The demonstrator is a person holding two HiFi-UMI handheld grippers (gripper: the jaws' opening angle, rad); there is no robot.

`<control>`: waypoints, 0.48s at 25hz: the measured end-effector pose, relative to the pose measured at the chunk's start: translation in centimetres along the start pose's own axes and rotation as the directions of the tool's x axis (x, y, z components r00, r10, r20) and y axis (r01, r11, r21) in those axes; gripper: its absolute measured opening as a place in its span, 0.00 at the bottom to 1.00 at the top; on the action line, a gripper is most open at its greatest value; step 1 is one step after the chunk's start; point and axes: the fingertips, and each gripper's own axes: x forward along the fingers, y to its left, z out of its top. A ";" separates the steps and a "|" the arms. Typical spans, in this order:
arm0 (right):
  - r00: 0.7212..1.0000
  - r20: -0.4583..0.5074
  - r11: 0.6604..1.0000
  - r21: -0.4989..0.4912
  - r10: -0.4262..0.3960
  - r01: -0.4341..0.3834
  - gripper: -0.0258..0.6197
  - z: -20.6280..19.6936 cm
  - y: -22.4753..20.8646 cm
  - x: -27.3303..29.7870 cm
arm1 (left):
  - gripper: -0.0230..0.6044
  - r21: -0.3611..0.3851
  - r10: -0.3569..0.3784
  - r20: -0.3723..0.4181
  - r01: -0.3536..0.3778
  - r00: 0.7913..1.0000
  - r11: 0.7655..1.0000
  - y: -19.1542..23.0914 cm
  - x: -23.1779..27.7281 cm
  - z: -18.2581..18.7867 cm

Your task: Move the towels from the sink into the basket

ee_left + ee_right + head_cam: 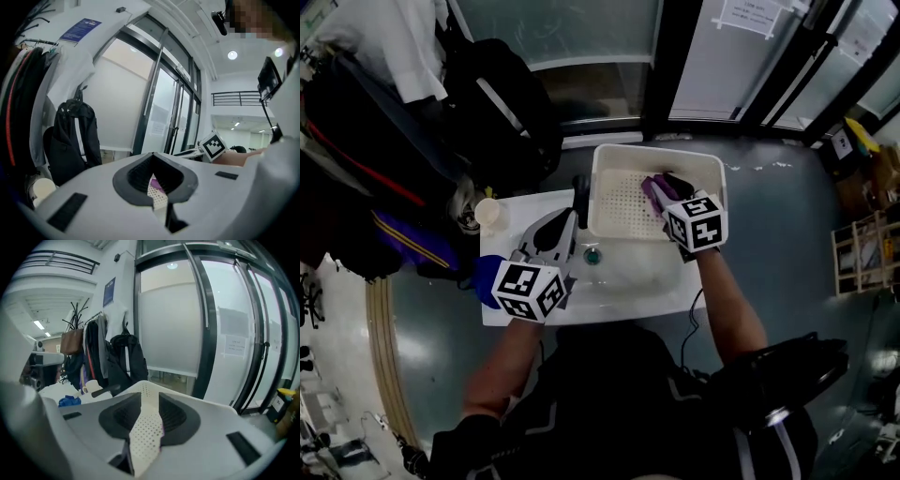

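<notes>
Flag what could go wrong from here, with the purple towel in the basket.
1. The purple towel lies right beside the open right tongs in the basket; it might snag and get dragged out.
2. The left tongs hang close to the black faucet, with a cup nearby; a careless swing could hit either.

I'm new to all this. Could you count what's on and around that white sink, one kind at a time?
Grippers: 2, the left gripper and the right gripper
Sink: 1
White perforated basket: 1
Purple towel, in the basket: 1
Blue crumpled cloth: 1
Pale cup: 1
Black faucet: 1
Total: 8
</notes>
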 end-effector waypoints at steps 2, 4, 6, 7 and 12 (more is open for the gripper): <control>0.999 0.054 1.000 0.019 0.005 -0.006 0.20 0.9 2.2 -1.4 | 0.05 0.019 0.002 0.017 -0.002 1.000 1.000 0.8 -2.0 0.9; 0.995 0.100 0.999 0.037 0.014 -0.018 0.14 1.6 4.6 -2.6 | 0.05 0.040 0.014 0.028 -0.015 1.000 0.999 1.8 -4.0 1.4; 0.990 0.138 0.999 0.042 0.020 -0.026 0.09 2.4 6.8 -3.5 | 0.05 0.039 0.031 0.040 -0.032 0.999 0.999 3.0 -5.7 1.8; 0.988 0.155 0.999 0.044 0.022 -0.029 0.08 2.9 7.9 -3.9 | 0.05 0.033 0.038 0.045 -0.039 0.998 0.999 3.5 -6.5 2.0; 0.977 0.208 0.998 0.032 0.054 -0.062 0.06 4.7 13.6 -5.8 | 0.05 0.020 0.067 0.074 -0.069 0.995 0.997 5.5 -10.4 2.1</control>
